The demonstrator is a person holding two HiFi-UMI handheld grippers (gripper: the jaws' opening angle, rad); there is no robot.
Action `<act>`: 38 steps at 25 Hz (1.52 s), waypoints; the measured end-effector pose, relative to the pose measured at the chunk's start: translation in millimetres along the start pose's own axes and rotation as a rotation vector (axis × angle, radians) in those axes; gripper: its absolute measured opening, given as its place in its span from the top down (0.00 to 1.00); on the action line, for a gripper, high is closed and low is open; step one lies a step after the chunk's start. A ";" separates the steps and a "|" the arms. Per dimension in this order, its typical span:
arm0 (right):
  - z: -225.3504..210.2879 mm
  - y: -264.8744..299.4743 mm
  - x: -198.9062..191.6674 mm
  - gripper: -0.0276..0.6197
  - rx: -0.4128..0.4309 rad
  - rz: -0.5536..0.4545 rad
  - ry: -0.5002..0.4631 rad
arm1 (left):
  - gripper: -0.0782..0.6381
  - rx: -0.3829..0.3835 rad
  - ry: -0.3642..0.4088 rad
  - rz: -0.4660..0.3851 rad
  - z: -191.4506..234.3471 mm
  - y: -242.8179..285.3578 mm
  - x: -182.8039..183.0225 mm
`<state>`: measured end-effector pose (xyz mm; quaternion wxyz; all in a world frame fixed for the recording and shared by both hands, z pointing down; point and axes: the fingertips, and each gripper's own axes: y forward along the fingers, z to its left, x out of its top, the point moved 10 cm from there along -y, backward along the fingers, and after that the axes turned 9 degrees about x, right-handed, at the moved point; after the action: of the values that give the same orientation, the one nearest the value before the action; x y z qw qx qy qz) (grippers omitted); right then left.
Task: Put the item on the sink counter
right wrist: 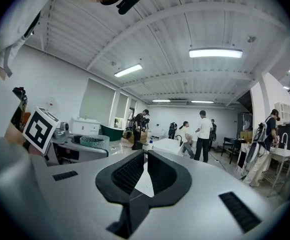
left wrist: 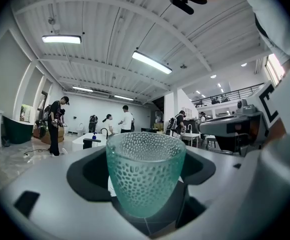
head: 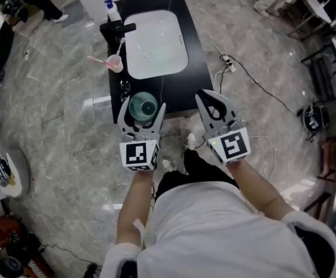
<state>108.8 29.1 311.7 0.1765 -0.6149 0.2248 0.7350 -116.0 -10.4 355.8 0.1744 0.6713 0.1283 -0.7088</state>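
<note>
Clamping left claw [head: 142, 106] on the teal dimpled glass cup [left wrist: 145, 176], hovering by the sink bench's [head: 174, 88] near edge, with right claw [head: 210, 97] pinched together empty; judging it rigid, slick, breakable, best gripped mid-wall.

Teal-green glass cup [left wrist: 145, 179], see-through, dimpled all over in a honeycomb pattern. Left gripper [head: 143, 104] & right gripper [head: 211, 95]: pale grey bodies, black jaws, cubes w/ blk-and-wht square markers. Sink worktop [head: 198, 68] glossy black; basin [head: 156, 42] white; tap [head: 117, 28] black. Small cup [head: 115, 64] pink; bottle [head: 112, 8] white w/ blue cap. Floor [head: 58, 126] grey marble, lighter veins. Person's top [head: 214, 236] white, trousers [head: 179, 181] black. Ceiling [left wrist: 110, 14] white, ribbed in parallel lines.
</note>
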 end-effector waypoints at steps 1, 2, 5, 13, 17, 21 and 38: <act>-0.6 -1.0 -1.7 0.90 -0.001 0.003 0.004 | 0.36 0.001 -0.001 0.005 -0.3 1.1 -1.3; -1.3 -2.0 -3.0 0.90 -0.001 0.007 0.006 | 0.36 0.002 -0.002 0.008 -0.6 2.3 -2.5; -4.9 -3.3 -6.7 0.90 0.001 0.013 0.007 | 0.36 0.007 0.001 0.015 -1.3 7.7 -5.9; -9.0 -1.3 -16.3 0.90 0.007 0.027 0.020 | 0.36 0.008 0.006 0.021 0.3 21.5 -13.7; -9.7 3.3 -21.5 0.90 0.013 0.043 0.022 | 0.36 0.010 0.009 0.015 3.1 29.0 -16.3; -12.7 8.2 -26.0 0.90 0.013 0.050 0.032 | 0.36 0.014 0.012 0.018 6.3 37.2 -20.0; -17.8 25.9 -51.8 0.90 0.050 0.099 0.062 | 0.36 0.027 -0.011 0.071 16.2 61.9 -51.8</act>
<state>119.0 -1.4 363.0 0.1482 -0.6210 0.2783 0.7176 -102.8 -69.4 411.6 0.1914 0.6739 0.0939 -0.7074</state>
